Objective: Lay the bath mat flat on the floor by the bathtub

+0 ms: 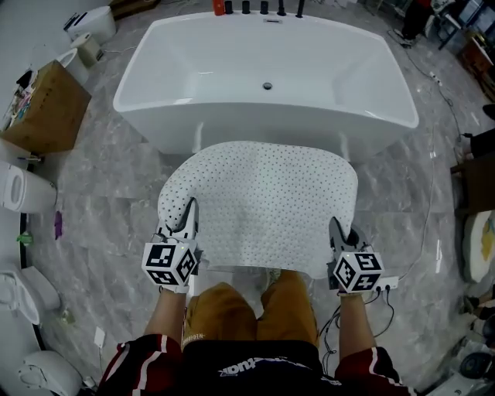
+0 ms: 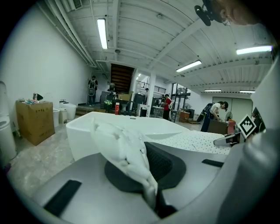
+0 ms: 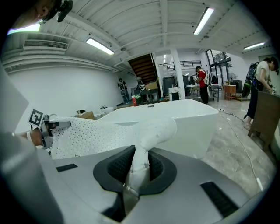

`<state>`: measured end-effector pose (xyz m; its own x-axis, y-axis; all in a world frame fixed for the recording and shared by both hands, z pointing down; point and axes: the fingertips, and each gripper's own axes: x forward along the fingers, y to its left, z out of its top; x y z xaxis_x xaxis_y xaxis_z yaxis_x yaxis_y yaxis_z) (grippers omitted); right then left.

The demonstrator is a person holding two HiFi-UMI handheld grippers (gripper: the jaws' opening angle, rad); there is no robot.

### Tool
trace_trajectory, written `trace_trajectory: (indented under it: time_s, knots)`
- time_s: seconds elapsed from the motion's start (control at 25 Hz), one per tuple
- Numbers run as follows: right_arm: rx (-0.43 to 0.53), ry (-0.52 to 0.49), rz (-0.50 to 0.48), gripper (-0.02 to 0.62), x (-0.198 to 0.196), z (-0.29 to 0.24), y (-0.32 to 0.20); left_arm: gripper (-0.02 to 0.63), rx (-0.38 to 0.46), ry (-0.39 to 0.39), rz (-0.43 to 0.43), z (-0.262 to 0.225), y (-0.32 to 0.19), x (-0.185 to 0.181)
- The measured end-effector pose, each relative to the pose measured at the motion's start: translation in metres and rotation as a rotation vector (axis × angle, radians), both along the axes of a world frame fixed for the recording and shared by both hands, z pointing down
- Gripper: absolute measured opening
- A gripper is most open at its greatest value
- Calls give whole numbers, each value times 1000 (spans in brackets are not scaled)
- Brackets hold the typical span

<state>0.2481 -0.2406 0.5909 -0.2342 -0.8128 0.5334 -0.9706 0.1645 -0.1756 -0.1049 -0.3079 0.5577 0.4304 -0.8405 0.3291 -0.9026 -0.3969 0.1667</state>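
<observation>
Right, bath mat (image 1: 259,205) hangs spread between both tools, above the floor (image 1: 108,209), just in front of the bathtub (image 1: 263,69). Left gripper (image 1: 188,219) pinches its near-left corner, right gripper (image 1: 336,232) its near-right corner.

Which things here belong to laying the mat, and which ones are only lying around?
Part of the job:
- bath mat, a near corner clamped in the jaws of the left gripper and the right gripper
- bathtub
- floor

Just lying about:
- cardboard box
- toilet
- red bottle
</observation>
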Motion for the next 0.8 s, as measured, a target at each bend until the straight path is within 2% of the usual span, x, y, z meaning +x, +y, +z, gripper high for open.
trace_trajectory:
  time_s: [0.4, 0.6, 0.8]
  knots:
    - [55, 34, 2, 46, 10, 105, -26, 25, 55, 27, 26, 106, -28, 6]
    - [104, 87, -35, 46, 9, 161, -45, 25, 74, 53, 30, 169, -39, 7]
    - [144, 95, -43, 46, 5, 204, -56, 25, 122, 69, 43, 205, -50, 12]
